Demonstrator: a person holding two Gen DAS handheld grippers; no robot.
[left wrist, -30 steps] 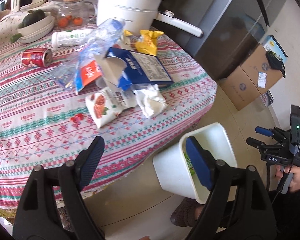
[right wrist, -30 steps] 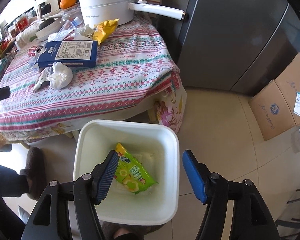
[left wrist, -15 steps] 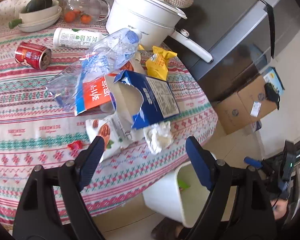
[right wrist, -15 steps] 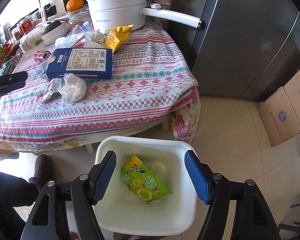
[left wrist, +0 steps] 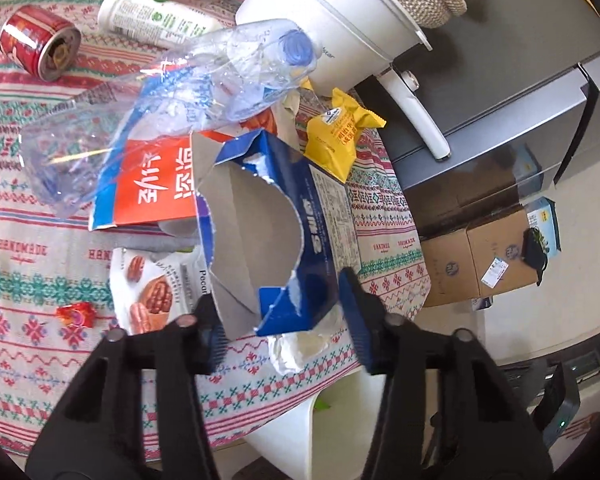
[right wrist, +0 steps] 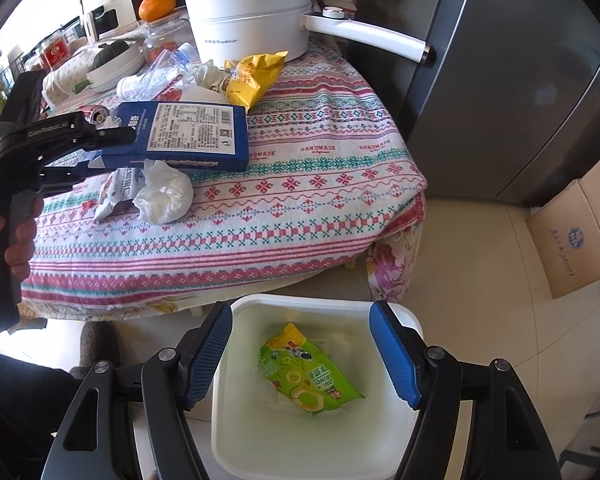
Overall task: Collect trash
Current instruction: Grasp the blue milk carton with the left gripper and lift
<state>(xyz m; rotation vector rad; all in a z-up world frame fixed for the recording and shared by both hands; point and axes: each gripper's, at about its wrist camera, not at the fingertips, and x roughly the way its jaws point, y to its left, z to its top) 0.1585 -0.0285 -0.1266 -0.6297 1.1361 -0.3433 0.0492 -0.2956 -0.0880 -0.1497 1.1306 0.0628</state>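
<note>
Done: one green snack bag [right wrist: 308, 372] in your white bin [right wrist: 414, 432] | Left: lots of trash on the counter [right wrist: 300, 208] | Left hand-held gripper [left wrist: 284, 334] open around the blue box [left wrist: 276, 240] | Right hand-held gripper [right wrist: 300, 354] open, empty, over bin

"Royalstar" on white pot [right wrist: 252, 20]; "HANDMADE" woven on tablecloth [right wrist: 316, 150]; "Pecan" on nut packet [left wrist: 156, 284].

A home kitchen-dining corner is showing here: a patterned cloth is covering the worktop [right wrist: 300, 208], a white electric pot [right wrist: 252, 20] is sitting beside a steel fridge [right wrist: 500, 80], over tiled floor [right wrist: 480, 260].
</note>
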